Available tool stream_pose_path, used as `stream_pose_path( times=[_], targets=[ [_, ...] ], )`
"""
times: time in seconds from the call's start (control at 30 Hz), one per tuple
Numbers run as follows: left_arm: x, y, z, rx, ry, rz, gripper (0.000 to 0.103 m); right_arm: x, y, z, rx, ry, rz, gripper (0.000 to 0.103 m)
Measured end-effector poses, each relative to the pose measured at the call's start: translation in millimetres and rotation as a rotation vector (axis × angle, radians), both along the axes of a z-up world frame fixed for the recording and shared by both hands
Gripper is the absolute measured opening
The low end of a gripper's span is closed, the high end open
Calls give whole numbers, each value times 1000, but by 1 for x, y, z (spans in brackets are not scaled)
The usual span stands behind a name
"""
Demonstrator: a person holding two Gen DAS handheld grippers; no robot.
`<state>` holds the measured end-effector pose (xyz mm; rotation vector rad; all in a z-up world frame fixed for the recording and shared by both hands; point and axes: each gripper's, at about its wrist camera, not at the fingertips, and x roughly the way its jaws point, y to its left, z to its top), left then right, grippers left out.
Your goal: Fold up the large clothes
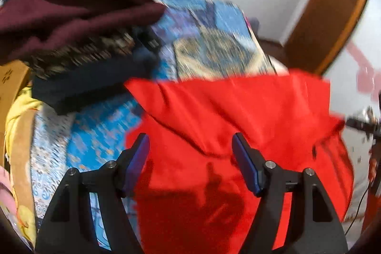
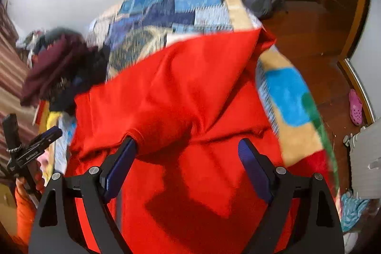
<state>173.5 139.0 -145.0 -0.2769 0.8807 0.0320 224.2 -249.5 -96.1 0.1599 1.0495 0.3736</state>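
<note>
Left gripper (image 1: 190, 149) wide, right gripper (image 2: 187, 149) wide, red garment (image 2: 190, 87) rumpled, part-folded

The left gripper (image 1: 190, 146) tilts steeply downward with its two blue-padded fingers (image 1: 138, 161) spread wide apart and nothing pinched between them. The right gripper (image 2: 188, 154) slopes down much the same way, its fingers (image 2: 253, 170) standing wider still and bare of any hold. In the right wrist view the left gripper (image 2: 51, 133) shows at the left margin, gripped around its handle by a hand (image 2: 29, 182) with an orange sleeve below.
</note>
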Motion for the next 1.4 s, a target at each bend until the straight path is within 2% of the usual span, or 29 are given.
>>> stream_pose_path(
  times=[0.17,0.27,0.43,0.57,0.73,0.87,0.93,0.97,1.03,1.07,1.1,1.17,1.23,1.4],
  targets=[
    [18,42,-1,-51,-4,175,77,17,-11,9,11,-26,-59,85],
    [32,66,-24,-173,50,224,77,29,-19,4,27,-5,-87,85],
    [49,84,-81,-382,153,288,77,52,-34,-24,73,103,-131,85],
    [56,80,-114,-508,200,270,77,66,-39,-49,116,197,-136,85],
    [67,69,-128,-521,218,216,79,81,-39,-69,191,272,-134,85],
    [74,65,-127,-563,195,169,78,93,-37,-74,262,281,-117,85],
    [75,63,-124,-569,184,157,66,100,-34,-78,287,288,-115,85],
    [73,63,-121,-564,181,150,63,102,-33,-78,295,281,-115,82],
    [74,59,-115,-541,171,129,45,105,-30,-79,286,272,-117,74],
    [76,57,-114,-535,168,121,41,105,-28,-79,274,269,-121,64],
    [76,55,-112,-530,163,112,34,106,-28,-77,269,264,-117,59],
    [78,54,-109,-520,158,110,27,104,-25,-73,292,254,-92,33],
    [87,50,-106,-524,155,117,21,105,-23,-66,292,239,-82,22],
    [115,41,-78,-426,106,98,20,107,-16,-29,261,113,-68,17]
  ],
)
